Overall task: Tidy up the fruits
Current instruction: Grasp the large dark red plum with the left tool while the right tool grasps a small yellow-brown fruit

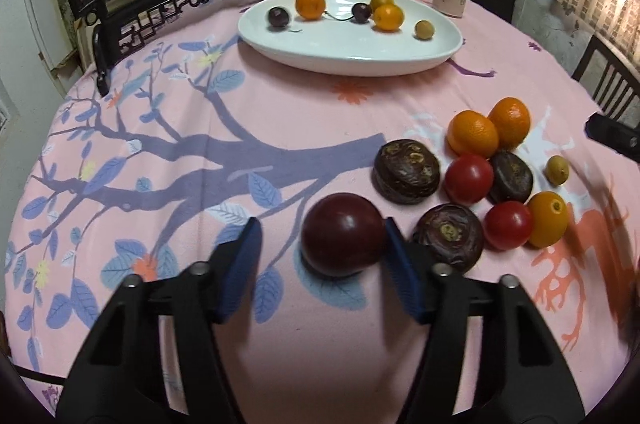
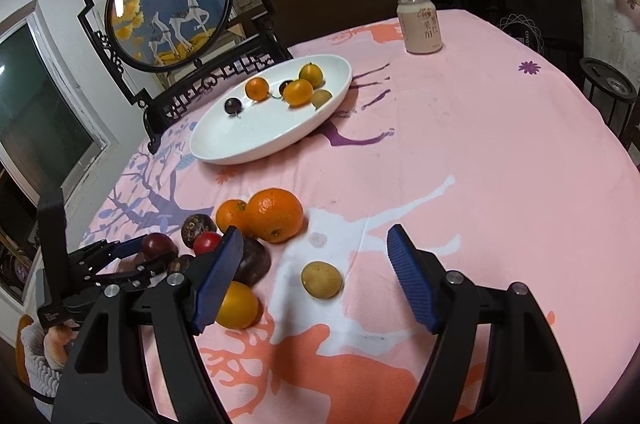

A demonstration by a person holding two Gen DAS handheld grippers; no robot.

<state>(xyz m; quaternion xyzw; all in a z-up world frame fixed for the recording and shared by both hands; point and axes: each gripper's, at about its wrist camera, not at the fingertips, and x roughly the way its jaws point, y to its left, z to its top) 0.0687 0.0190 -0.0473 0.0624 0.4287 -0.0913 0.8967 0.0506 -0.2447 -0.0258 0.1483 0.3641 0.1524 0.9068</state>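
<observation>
Pink-clothed table (image 1: 280,112) – left tongs (image 1: 322,256) apart around a dark red plum (image 1: 343,234) beside the loose fruit pile, right tongs (image 2: 316,256) apart above a small tan fruit (image 2: 322,279), white plate (image 1: 344,58) farther back.

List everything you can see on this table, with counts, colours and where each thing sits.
Plate: one, white, far side.
Fruits on plate: six; three orange, two dark purple, one tan.
Plum: one, dark red, between left gripper's fingers.
Oranges: two, orange, loose cluster.
Water chestnuts: three, dark brown, cluster.
Tomatoes: two, red, cluster.
Kumquat: one, orange-yellow, cluster's edge.
Longan: one, tan, before right gripper.
Can: one, cream, far edge.
Left gripper: open.
Right gripper: open.
</observation>
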